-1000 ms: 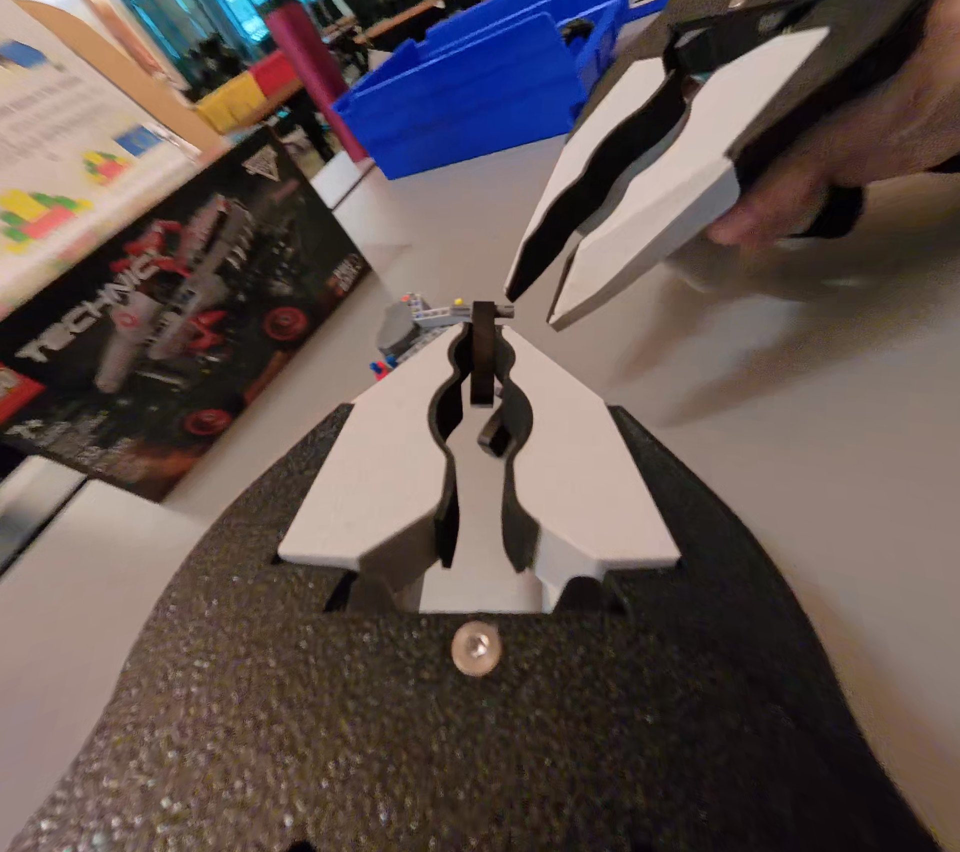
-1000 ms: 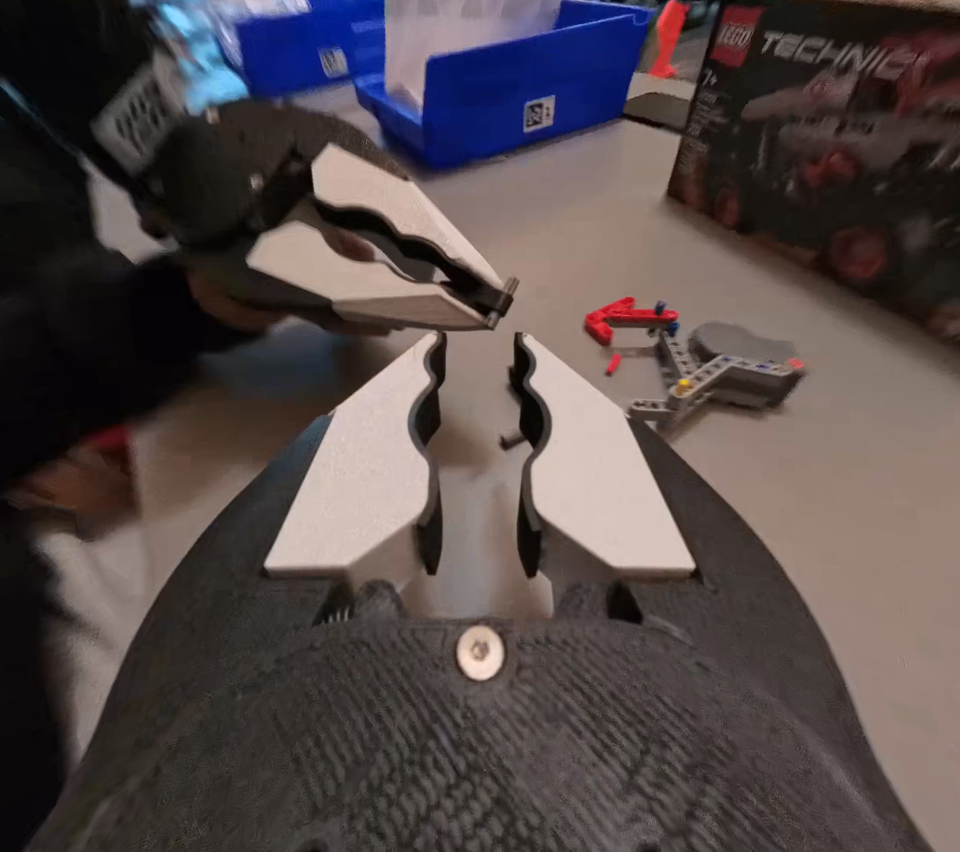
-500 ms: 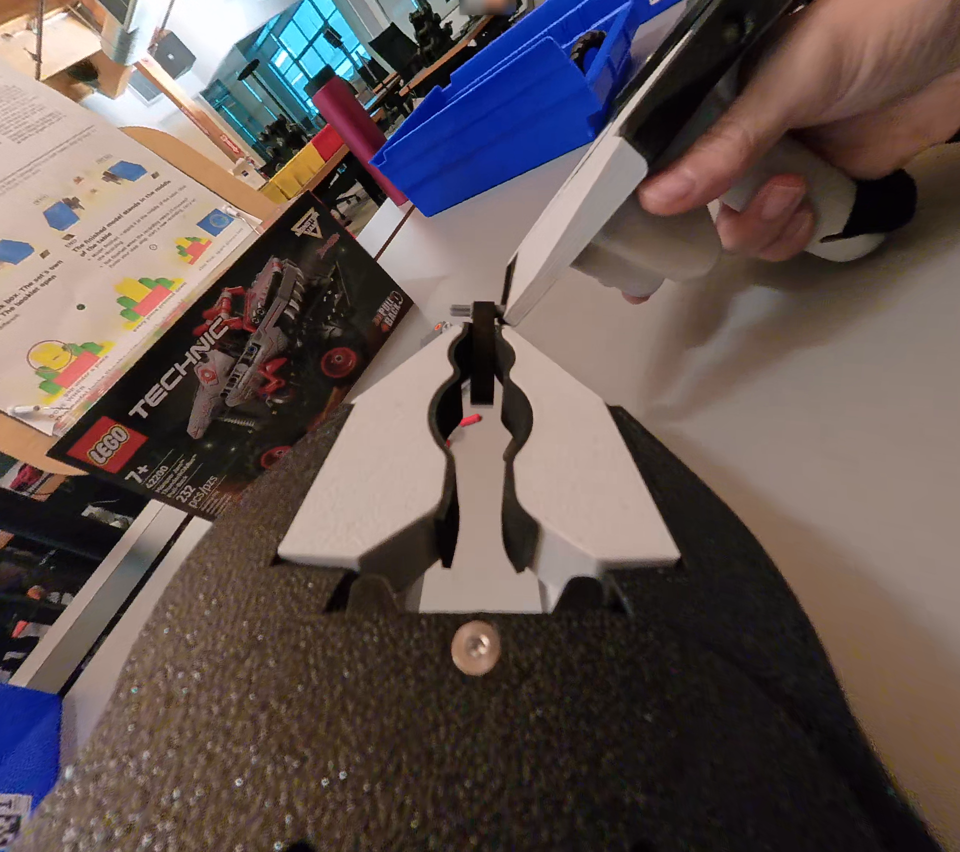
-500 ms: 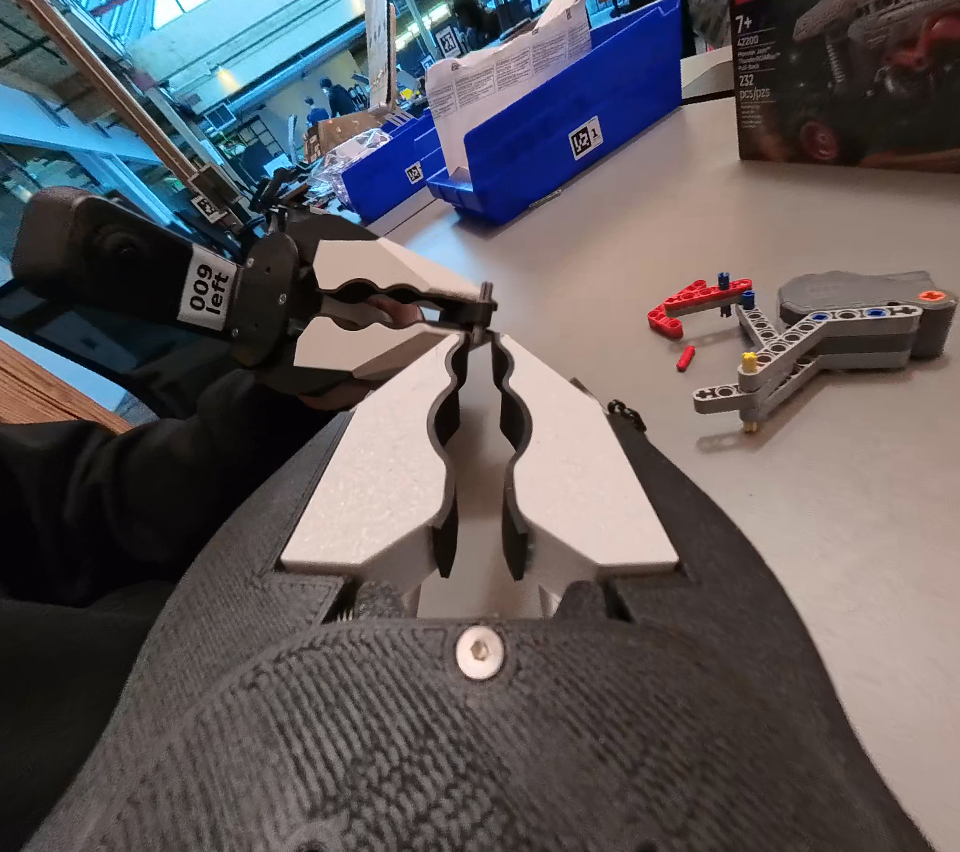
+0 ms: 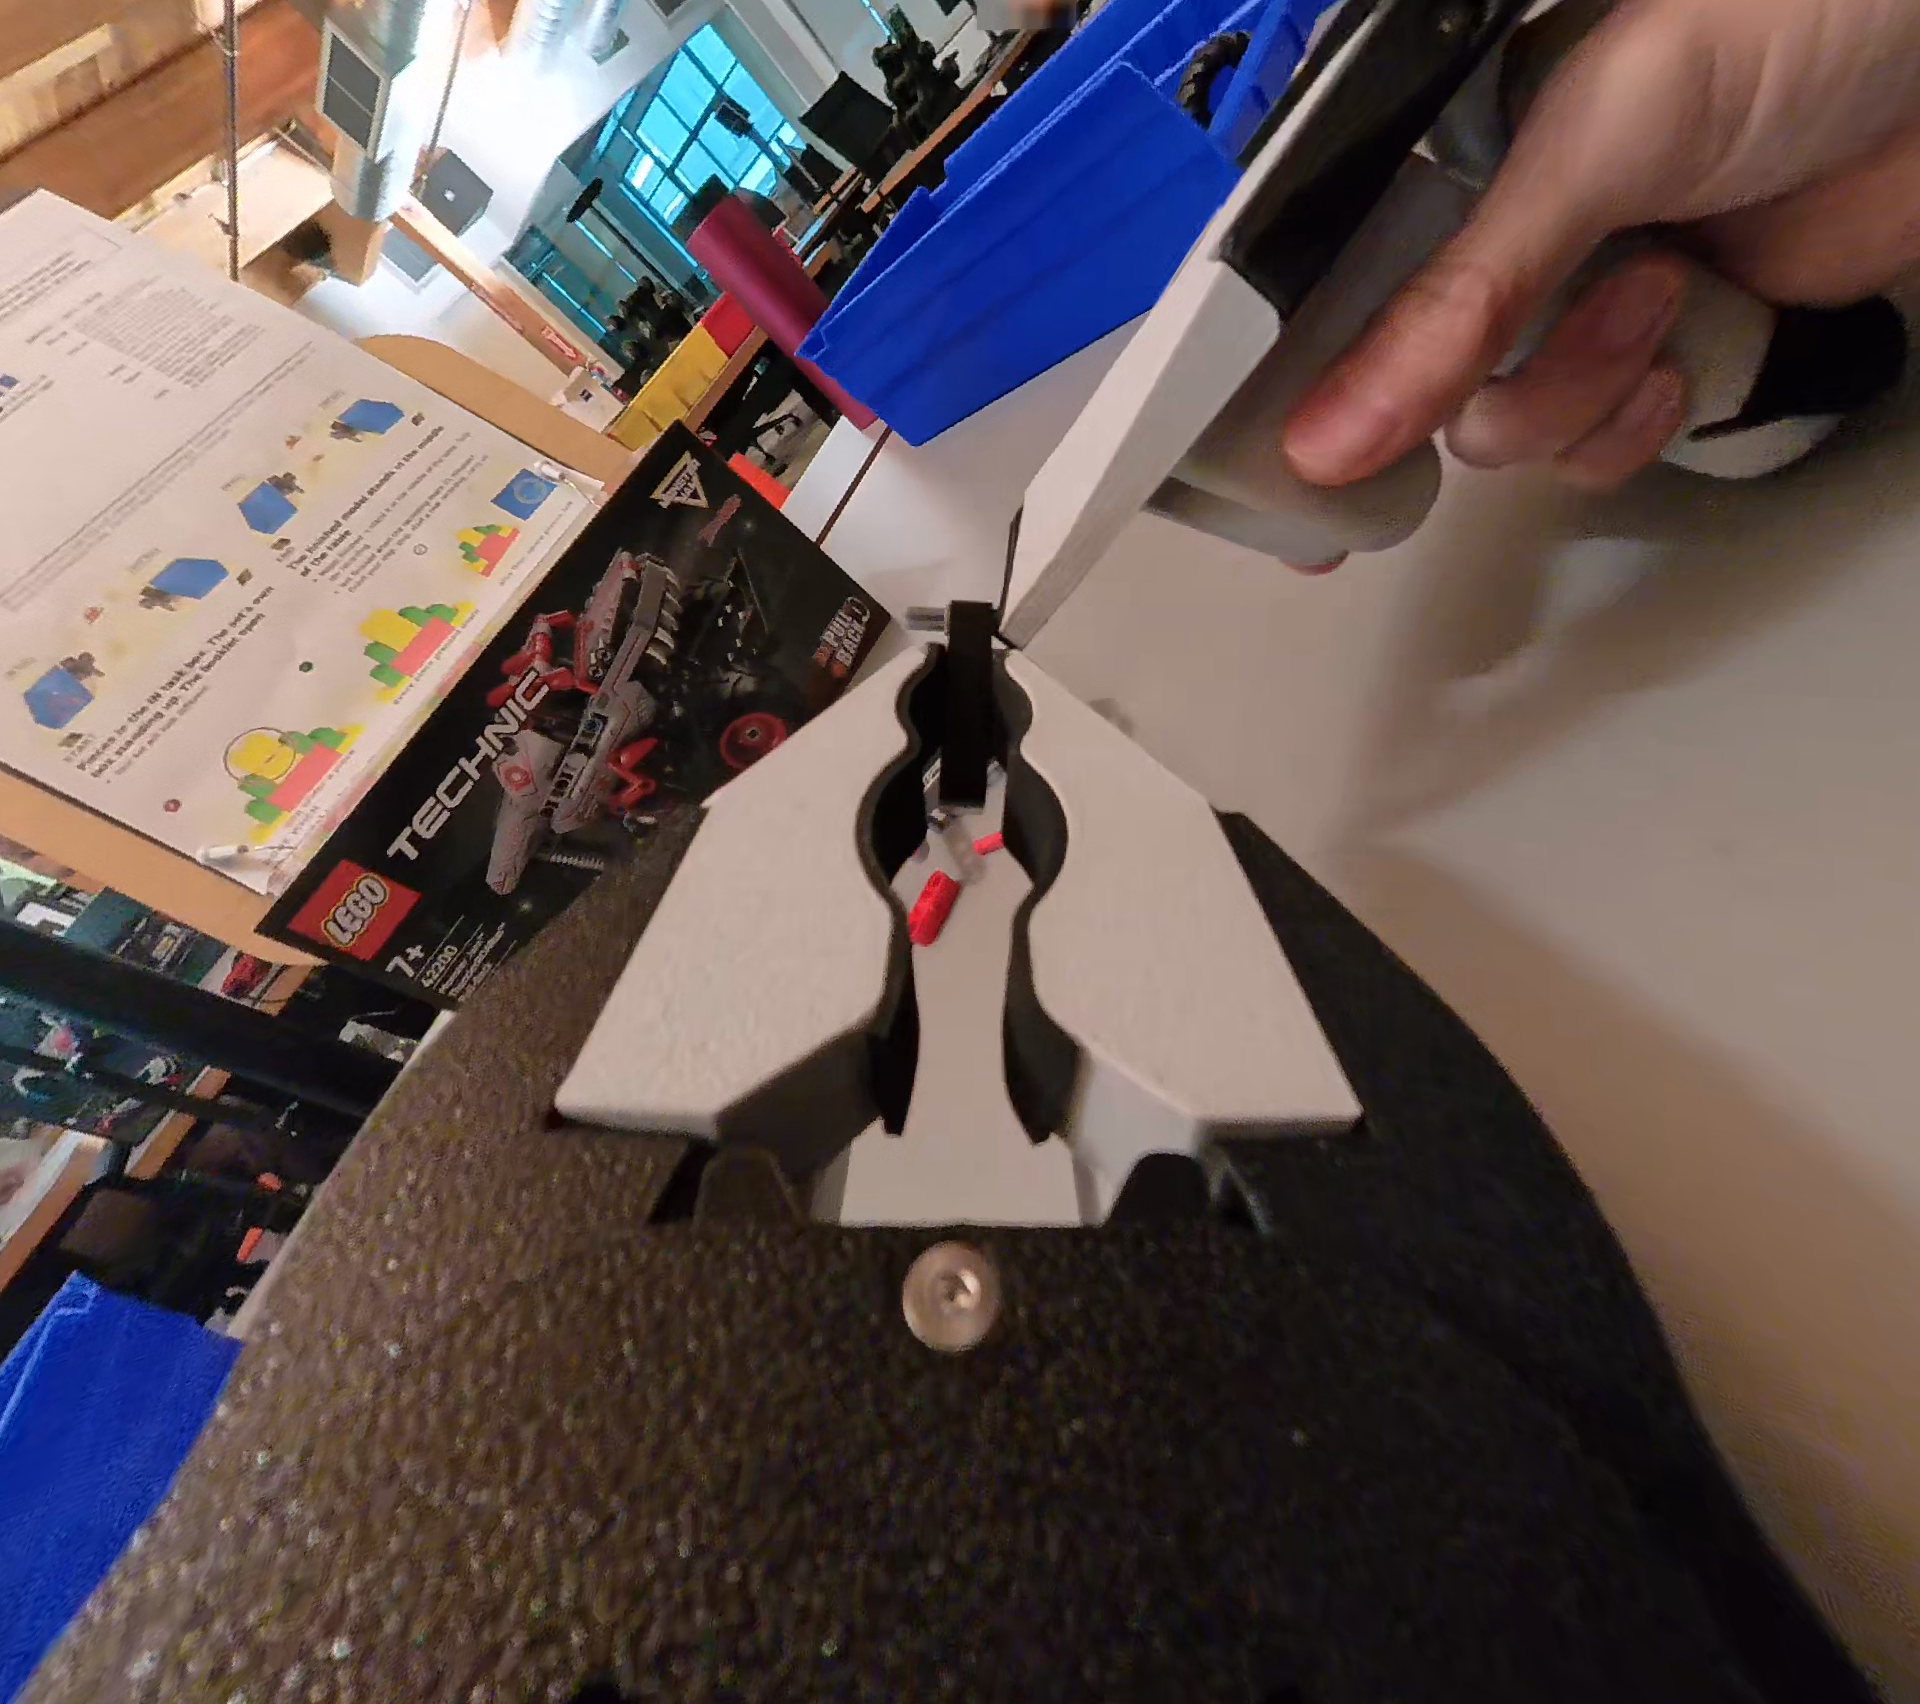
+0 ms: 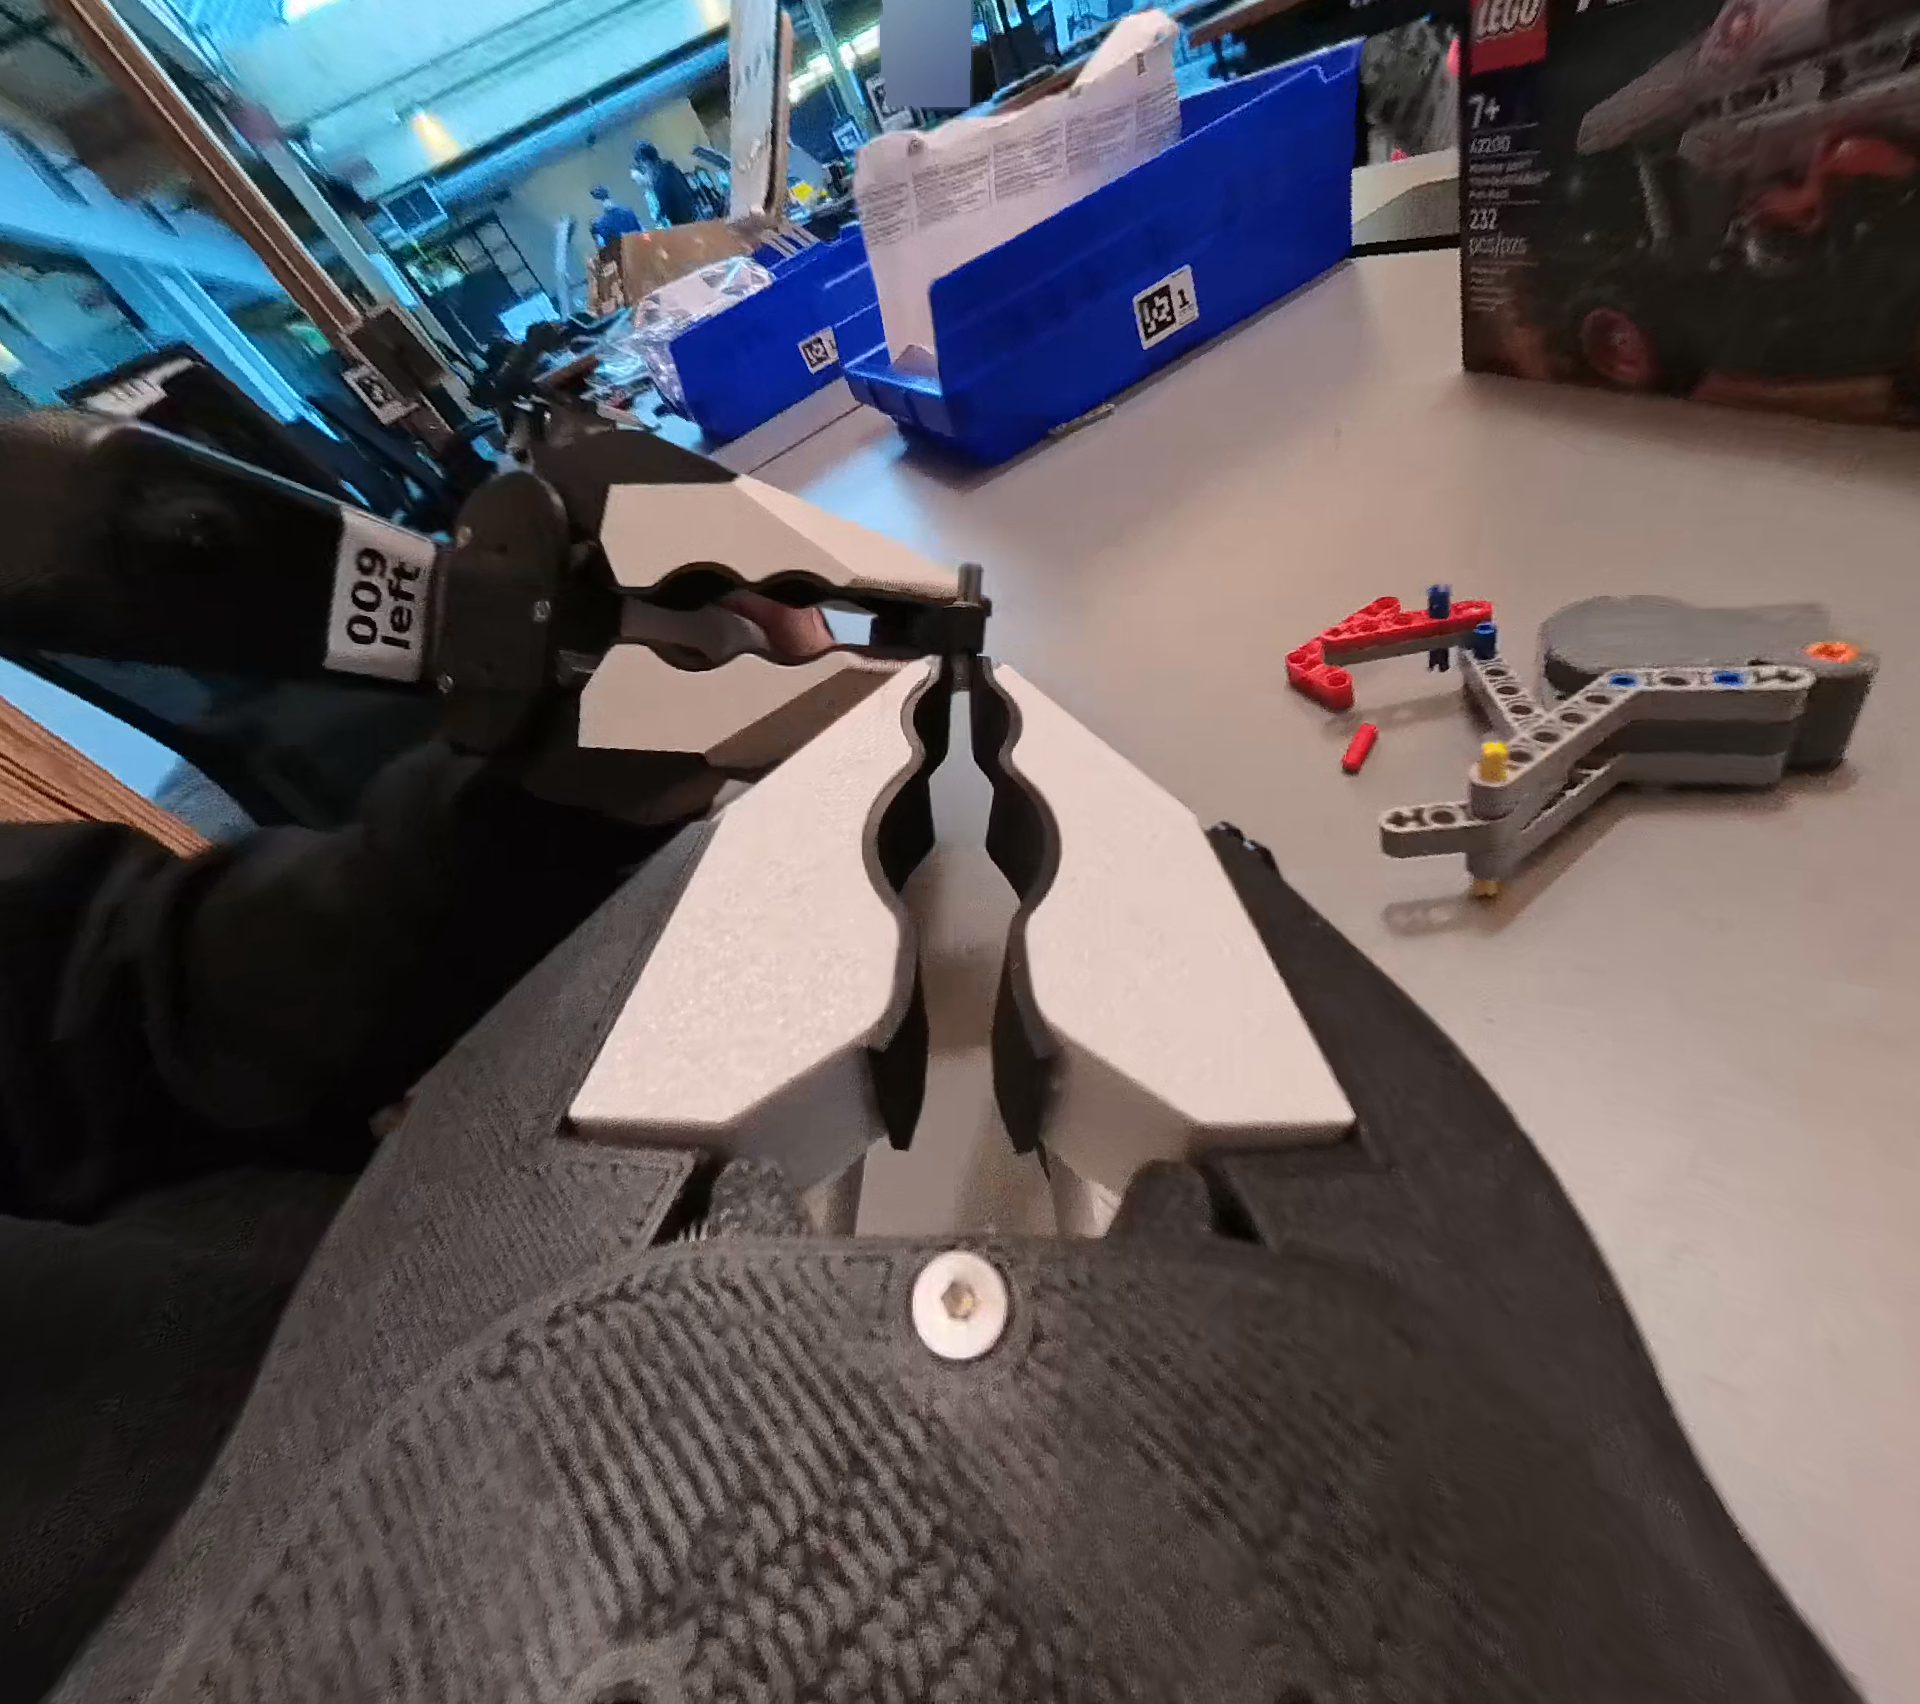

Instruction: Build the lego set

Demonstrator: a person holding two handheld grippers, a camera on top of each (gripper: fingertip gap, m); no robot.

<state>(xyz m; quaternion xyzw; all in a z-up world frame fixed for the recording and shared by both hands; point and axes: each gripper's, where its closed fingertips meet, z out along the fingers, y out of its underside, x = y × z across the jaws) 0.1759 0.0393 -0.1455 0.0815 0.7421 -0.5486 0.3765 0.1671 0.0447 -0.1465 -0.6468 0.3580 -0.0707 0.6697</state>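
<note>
- Two grippers meet tip to tip above the table.
- My left gripper is clamped on a small black lego piece, held upright in the air.
- My right gripper is pinched almost closed at that piece's pin; can't tell if it truly grips.
- I'd keep the left rigid, line the right up with the pin axis, push straight, no twist.
- Grey and red assembly sits on the table, well apart; loose red pin lies beside it.

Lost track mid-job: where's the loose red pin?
In the right wrist view, the red pin lies on the table, right of centre, between the red beam and grey assembly.
</note>
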